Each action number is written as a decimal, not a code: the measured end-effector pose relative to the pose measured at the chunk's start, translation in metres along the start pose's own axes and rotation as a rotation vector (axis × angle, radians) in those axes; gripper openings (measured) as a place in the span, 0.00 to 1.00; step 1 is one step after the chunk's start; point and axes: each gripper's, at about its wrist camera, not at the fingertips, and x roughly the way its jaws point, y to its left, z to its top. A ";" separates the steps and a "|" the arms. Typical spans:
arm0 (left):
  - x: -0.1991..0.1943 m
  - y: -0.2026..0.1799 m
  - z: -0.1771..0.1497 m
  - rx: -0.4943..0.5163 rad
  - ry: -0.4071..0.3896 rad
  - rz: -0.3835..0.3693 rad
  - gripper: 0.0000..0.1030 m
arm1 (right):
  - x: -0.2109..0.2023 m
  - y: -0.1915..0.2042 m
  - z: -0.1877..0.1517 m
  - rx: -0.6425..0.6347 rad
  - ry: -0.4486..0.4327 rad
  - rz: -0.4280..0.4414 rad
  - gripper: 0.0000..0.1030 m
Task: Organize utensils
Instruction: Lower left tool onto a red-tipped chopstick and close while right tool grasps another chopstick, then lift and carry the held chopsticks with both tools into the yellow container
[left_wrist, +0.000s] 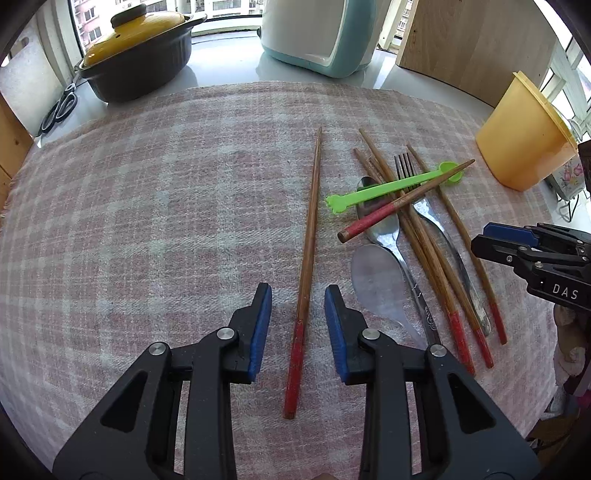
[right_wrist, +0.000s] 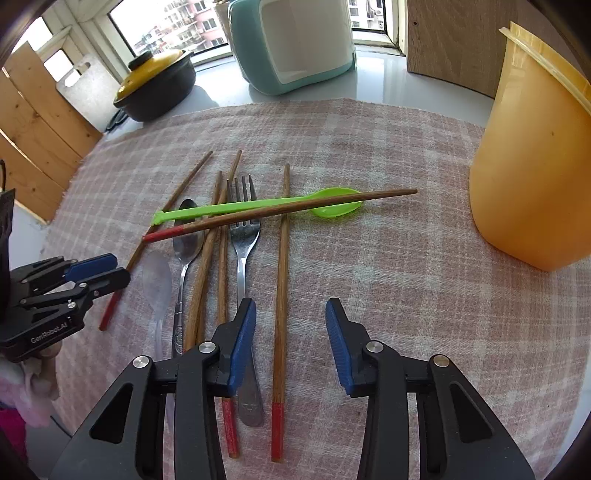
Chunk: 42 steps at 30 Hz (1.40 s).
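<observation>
My left gripper (left_wrist: 297, 301) is open, its jaws either side of a single wooden chopstick with a red end (left_wrist: 308, 254) that lies apart on the checked cloth. To its right lies a heap: several red-ended chopsticks (right_wrist: 280, 288), a metal fork (right_wrist: 242, 236), a metal spoon (right_wrist: 186, 240), a clear plastic spoon (right_wrist: 157, 280) and a green plastic spoon (right_wrist: 258, 205) with one chopstick (right_wrist: 280, 212) across it. My right gripper (right_wrist: 290, 314) is open and empty above the heap's near end. The left gripper also shows in the right wrist view (right_wrist: 98, 271).
A yellow plastic tub (right_wrist: 532, 166) stands at the right on the checked cloth (left_wrist: 166, 206). Behind are a dark pot with a yellow lid (left_wrist: 136, 55), a teal and white appliance (left_wrist: 314, 33), a wooden board (left_wrist: 469, 48) and scissors (left_wrist: 61, 110).
</observation>
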 end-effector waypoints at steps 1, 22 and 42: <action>0.002 0.001 0.001 -0.001 0.002 -0.003 0.27 | 0.002 0.000 0.001 0.000 0.005 0.001 0.30; 0.018 0.007 0.024 -0.007 -0.017 0.005 0.05 | 0.017 0.001 0.017 -0.029 0.064 -0.026 0.06; -0.024 0.025 -0.006 -0.100 -0.093 -0.005 0.04 | -0.011 0.004 -0.026 -0.031 0.063 0.058 0.05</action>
